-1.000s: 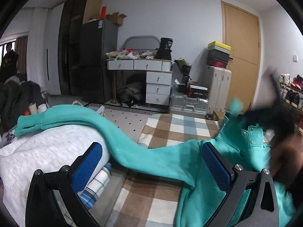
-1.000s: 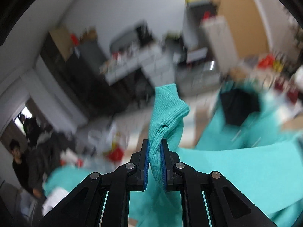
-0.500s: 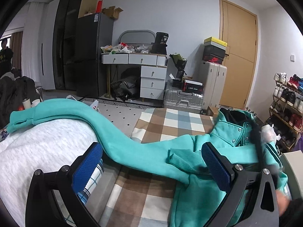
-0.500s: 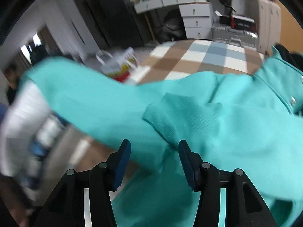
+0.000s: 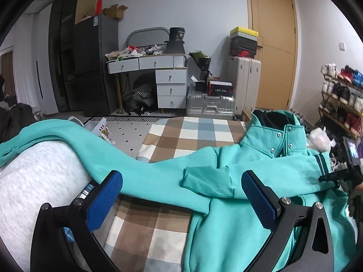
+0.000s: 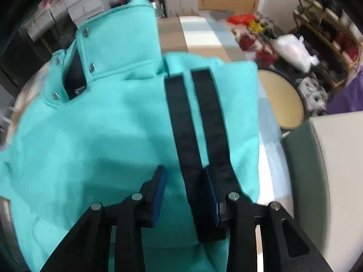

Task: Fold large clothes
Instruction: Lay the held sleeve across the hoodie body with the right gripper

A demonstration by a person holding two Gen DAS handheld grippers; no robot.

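Observation:
A teal zip jacket (image 5: 261,215) lies on the checked cover (image 5: 190,133), collar (image 5: 270,136) towards the far end. One sleeve is folded across the chest, its cuff (image 5: 204,182) lying loose. The other sleeve (image 5: 68,133) stretches left over a white duvet. My left gripper (image 5: 181,179) stands wide open just above the folded cuff, touching nothing. In the right wrist view my right gripper (image 6: 185,172) points steeply down at the jacket's shoulder. Its jaws are closing, a dark stripe (image 6: 179,113) shows between them, and the pads do not press on cloth.
A white duvet (image 5: 34,181) bulges at the left. To the right of the jacket stand a round beige table (image 6: 281,99) and a white box (image 6: 335,158). A shoe rack (image 5: 340,99), suitcases (image 5: 211,104) and a drawer desk (image 5: 170,83) line the room's far side.
My right gripper let go of the teal cuff, which now lies across the chest. It swung right and down over the striped shoulder. The left gripper shifted slightly and stayed open.

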